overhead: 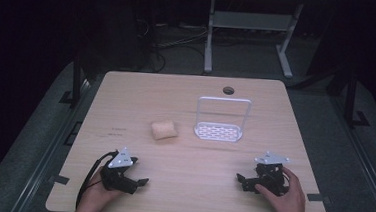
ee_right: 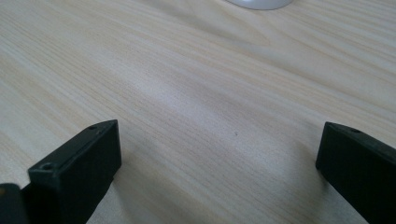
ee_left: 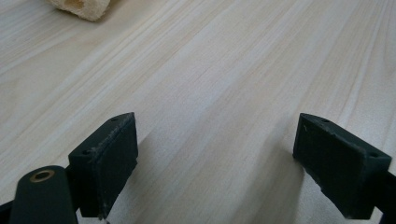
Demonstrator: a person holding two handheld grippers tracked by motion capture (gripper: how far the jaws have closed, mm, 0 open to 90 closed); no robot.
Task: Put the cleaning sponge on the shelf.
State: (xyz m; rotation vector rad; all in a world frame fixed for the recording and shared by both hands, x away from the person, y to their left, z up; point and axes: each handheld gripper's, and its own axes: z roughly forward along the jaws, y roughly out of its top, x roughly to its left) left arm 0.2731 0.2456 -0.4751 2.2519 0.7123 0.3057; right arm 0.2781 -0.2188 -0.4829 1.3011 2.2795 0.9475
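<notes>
High view: we see the sponge (overhead: 164, 130) lying mid-table, well apart from both grippers.
Rack: white wire rack (overhead: 219, 131) stands just right of the sponge.
Path: bare wood between left gripper (overhead: 143, 182) and sponge.
Jaws: both pairs apart, holding nothing; right gripper (overhead: 241, 180) near the front edge.
Table (overhead: 180, 185): pale wood grain.
Room: dark, cables on the floor.

Left tool (overhead: 140, 182) low at near left, jaws spread wide, nothing between them, pointing right. Right tool (overhead: 241, 181) low at near right, jaws wide apart, empty, pointing left. A hand grips each from the near edge.
</notes>
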